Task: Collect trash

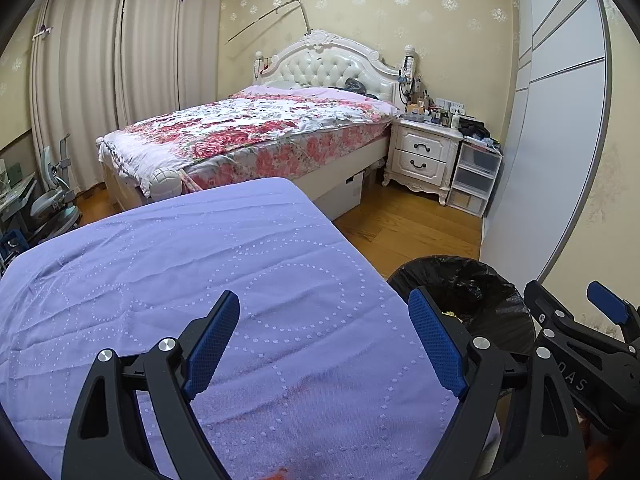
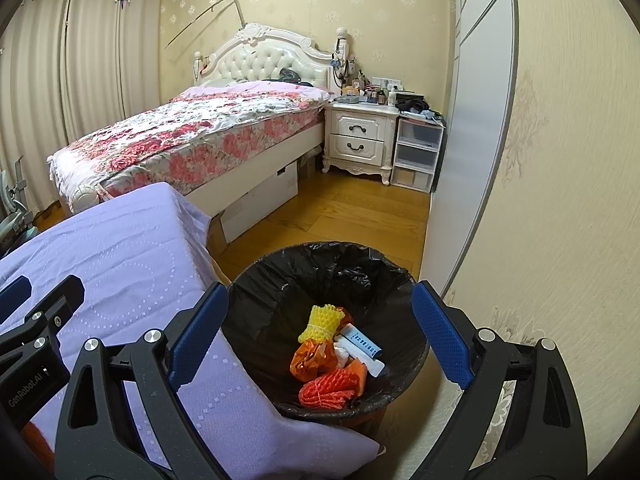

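Both grippers were spread wide and empty. Left gripper (image 1: 324, 340) hovered over the lavender cloth (image 1: 200, 264), nothing between its jaws. Right gripper (image 2: 320, 332) hung above the trash bin (image 2: 400, 280), jaws framing its mouth, also pinching nothing.

The trash was in the bin, lined with a black bag (image 2: 304, 280) and standing on the wood floor (image 2: 352, 208) just beside the cloth-covered surface. Inside: yellow foam fruit net (image 2: 320, 322), orange foam net (image 2: 326, 390), crumpled orange wrapper (image 2: 310, 360), white tube with blue print (image 2: 362, 344). They lay in one pile toward the near side of the bottom.

The cloth looked bare of litter in both views, except for an orange-red smudge (image 1: 276, 472) at the near edge in the left view; I couldn't tell if that was a stain or a scrap.

My read: collection looked essentially done, and the step in hand was a final check.

To do it well:
- sweep the left gripper's view over the near edge of the cloth and settle what that smudge was
- if it was a scrap, come in low with the jaws straddling it and avoid bunching the cloth into the pinch
- release over the bin's centre, not the rim, since the liner sat loose there
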Available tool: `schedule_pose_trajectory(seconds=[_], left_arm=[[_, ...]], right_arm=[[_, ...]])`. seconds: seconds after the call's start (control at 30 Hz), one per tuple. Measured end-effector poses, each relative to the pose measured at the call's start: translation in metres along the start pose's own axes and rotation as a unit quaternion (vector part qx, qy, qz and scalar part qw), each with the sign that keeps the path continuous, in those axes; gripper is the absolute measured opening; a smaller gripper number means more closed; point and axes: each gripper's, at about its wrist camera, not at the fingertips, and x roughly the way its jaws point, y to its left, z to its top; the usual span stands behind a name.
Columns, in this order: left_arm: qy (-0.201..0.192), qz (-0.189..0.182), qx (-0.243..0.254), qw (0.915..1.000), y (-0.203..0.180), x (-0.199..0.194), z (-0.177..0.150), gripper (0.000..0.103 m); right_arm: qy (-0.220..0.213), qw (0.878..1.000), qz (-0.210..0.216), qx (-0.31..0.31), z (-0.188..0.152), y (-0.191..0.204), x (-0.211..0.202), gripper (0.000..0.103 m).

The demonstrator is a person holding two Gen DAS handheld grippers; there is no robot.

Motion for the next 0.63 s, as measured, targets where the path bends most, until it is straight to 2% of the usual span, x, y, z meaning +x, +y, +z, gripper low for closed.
schedule_pose_trajectory(seconds=[0.43,0.63], left_arm=[[0.001,0.002,-0.014,0.9999,0.008,-0.002,0.001,0.084],[0.011,0.011,-0.020,0.9997,0.015,0.002,0.003,0.084]], right_arm=[[-0.001,1.000,0.001,-0.001,-0.001,0.002,0.000,0.091],[0.002,1.000,0.009,-0.007,-0.008,0.018,-0.001,0.091]])
